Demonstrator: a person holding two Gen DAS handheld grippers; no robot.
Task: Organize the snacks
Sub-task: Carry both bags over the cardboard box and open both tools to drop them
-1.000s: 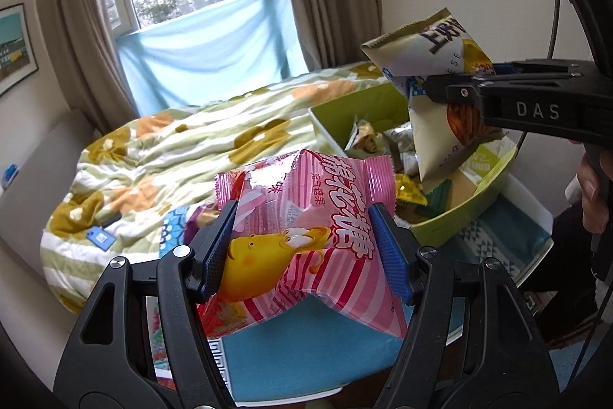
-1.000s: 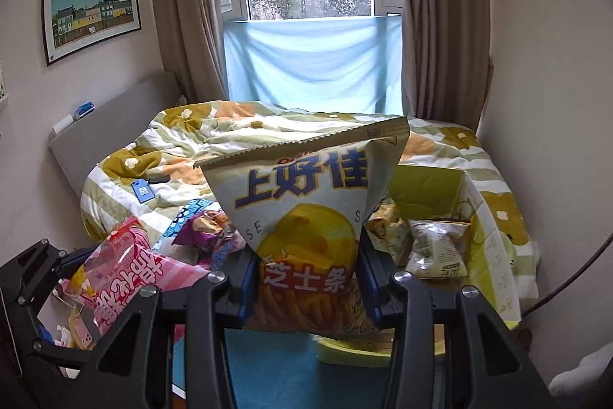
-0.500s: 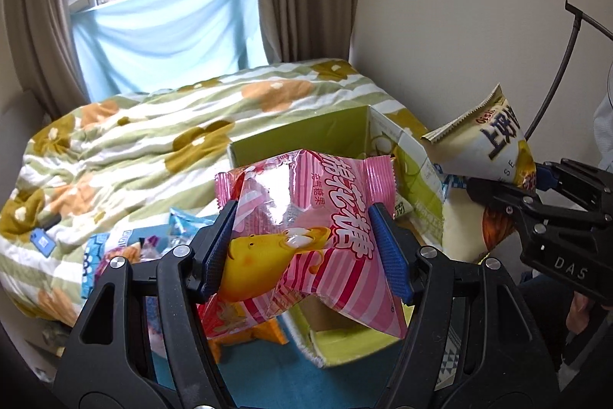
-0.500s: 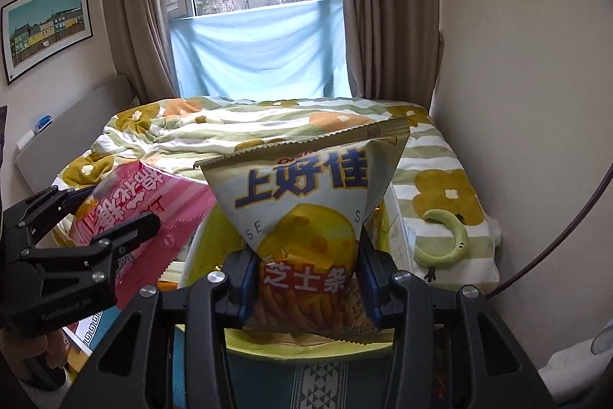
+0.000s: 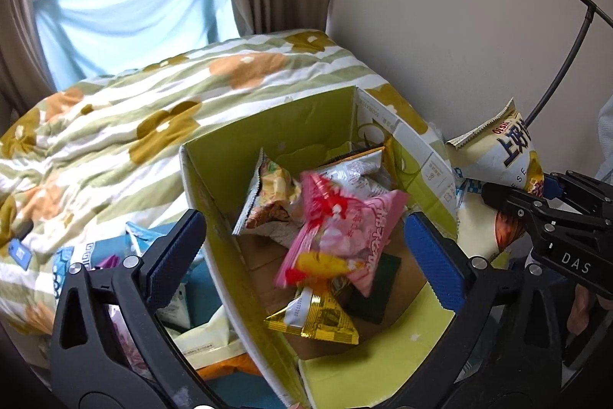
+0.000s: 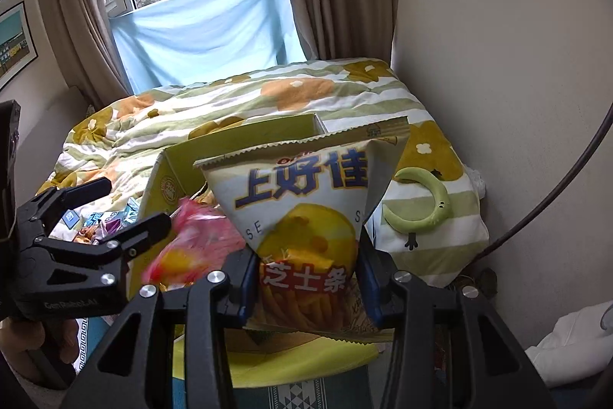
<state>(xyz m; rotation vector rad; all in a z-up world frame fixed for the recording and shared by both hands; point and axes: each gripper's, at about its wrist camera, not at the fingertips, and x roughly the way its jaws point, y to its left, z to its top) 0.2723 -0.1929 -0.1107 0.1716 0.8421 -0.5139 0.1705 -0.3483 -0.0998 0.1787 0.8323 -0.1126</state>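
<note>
**A:** My left fingers (image 5: 176, 248) stand wide apart and hold nothing; the left gripper (image 5: 306, 248) hovers over the green box (image 5: 214, 202), and the pink candy bag (image 5: 345, 236), blurred, is among the packets inside. How does yours look?

**B:** My right gripper (image 6: 306, 278) is clamped on the cheese-stick bag (image 6: 306, 213), just beside the box's right wall; that film is slick, crinkly and puffed with air, so I judge it could slide from the pads or catch the thin cardboard rim and land on the soft, rumpled quilt (image 6: 299, 91).
</note>
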